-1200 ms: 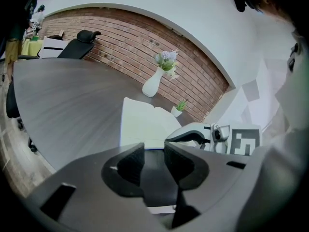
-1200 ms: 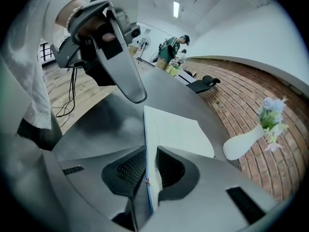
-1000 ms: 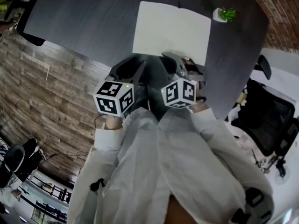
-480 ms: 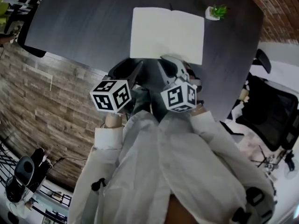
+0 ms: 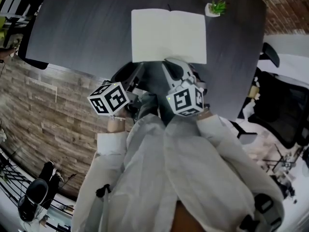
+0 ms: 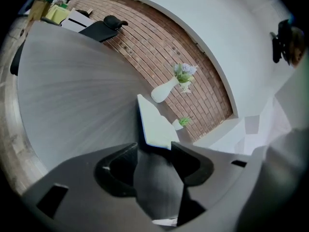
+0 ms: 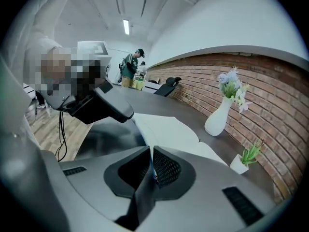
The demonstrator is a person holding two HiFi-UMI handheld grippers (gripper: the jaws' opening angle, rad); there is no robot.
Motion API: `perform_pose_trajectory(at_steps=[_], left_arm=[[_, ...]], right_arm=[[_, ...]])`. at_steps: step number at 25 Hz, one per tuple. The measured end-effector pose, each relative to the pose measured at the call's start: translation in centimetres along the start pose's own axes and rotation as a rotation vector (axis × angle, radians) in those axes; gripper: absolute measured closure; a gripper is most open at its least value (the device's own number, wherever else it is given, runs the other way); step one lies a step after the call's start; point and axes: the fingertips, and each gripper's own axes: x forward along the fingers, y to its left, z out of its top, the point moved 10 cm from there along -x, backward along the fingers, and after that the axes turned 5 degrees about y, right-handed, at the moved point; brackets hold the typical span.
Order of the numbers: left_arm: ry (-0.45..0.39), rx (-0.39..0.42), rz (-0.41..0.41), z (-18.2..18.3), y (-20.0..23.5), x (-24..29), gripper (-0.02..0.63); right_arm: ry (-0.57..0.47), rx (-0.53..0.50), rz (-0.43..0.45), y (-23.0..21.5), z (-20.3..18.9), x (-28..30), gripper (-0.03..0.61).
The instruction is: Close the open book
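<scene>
The open book lies flat on the dark table, its white pages facing up. Both grippers hover just short of its near edge. My left gripper is open, its jaws still opening, with nothing between them. From the left gripper view, the book lies straight ahead of the left gripper. My right gripper is by the book's near edge, its jaws closing and almost together on nothing. In the right gripper view the right gripper points at the book.
A small potted plant stands past the book's far right corner, and a white vase with flowers stands near the brick wall. An office chair is to the right of the table. A person stands far off in the room.
The left gripper's jaws have spread apart and its marker cube has rolled. The right gripper has rolled slightly and risen a little. The book sits higher in the head view.
</scene>
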Motion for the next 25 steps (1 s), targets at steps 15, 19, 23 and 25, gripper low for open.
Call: perform_pose_trajectory(at_steps=[15, 19, 23, 25], left_arm=[[-0.030, -0.053, -0.191, 2.5, -0.9, 0.2, 0.419], [-0.014, -0.016, -0.187, 3.0, -1.2, -0.1, 0.480], [0.019, 0.022, -0.173, 2.9, -1.3, -0.2, 0.543], [0.027, 0.036, -0.170, 2.8, -1.3, -0.3, 0.568]], right_arm=[[0.025, 0.089, -0.031, 0.1, 0.6, -0.5, 0.560], [0.021, 0.142, -0.054, 0.1, 0.9, -0.9, 0.565], [-0.010, 0.195, -0.055, 0.5, 1.1, -1.5, 0.574], [-0.020, 0.206, -0.062, 0.9, 1.4, -1.8, 0.574]])
